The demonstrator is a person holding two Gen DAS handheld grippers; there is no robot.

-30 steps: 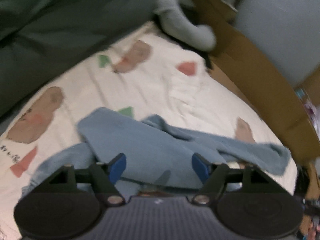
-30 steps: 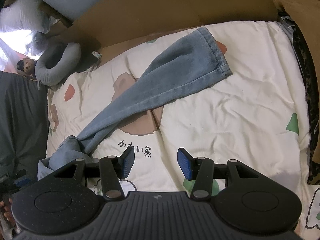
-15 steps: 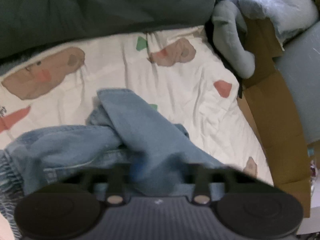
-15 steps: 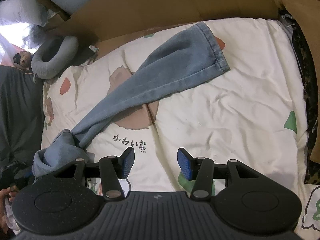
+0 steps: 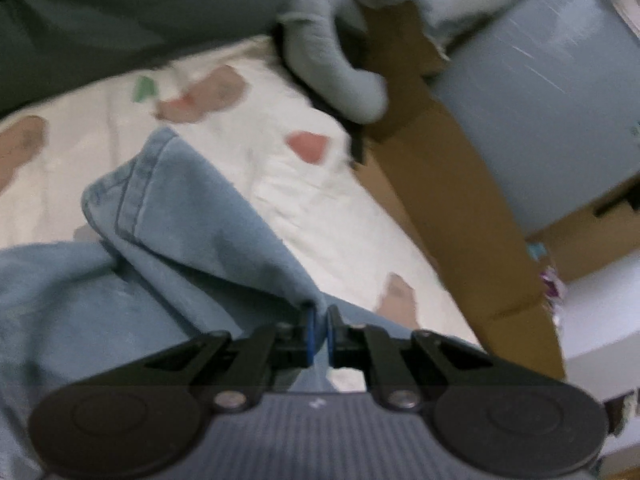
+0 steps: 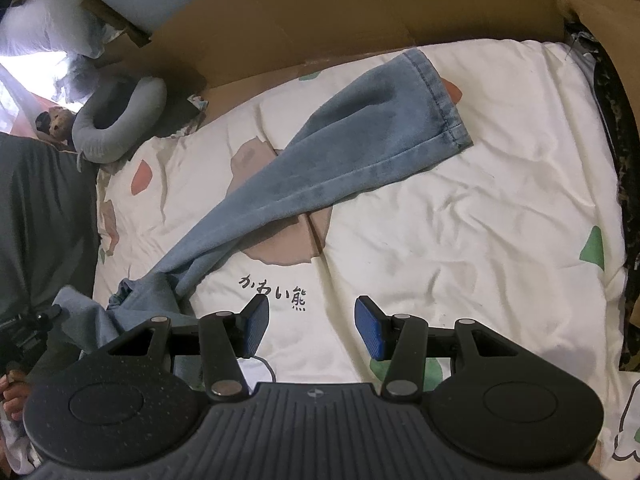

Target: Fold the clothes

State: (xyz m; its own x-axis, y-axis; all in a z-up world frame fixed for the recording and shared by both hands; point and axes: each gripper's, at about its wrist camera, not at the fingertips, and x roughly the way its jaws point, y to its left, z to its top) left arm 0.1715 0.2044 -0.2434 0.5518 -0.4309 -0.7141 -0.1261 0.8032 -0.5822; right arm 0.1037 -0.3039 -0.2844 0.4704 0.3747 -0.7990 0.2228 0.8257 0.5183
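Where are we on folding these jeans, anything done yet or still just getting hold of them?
Early stage. Done: the left hand-held gripper has just closed and is shut on a bunched part of the jeans. In hand: that pinch only; the right hand-held gripper hangs open over the bedsheet, holding nothing. Left: one leg lies stretched out and twisted, no fold made.

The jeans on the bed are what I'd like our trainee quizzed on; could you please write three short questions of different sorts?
1. True or false: the left tool is shut on the jeans.
2. What lies between the right tool's open jaws? A) denim B) only bedsheet C) the neck pillow
3. Fill in: the hemmed leg end points towards the brown ____.

Key: 1 true; 2 B; 3 cardboard.
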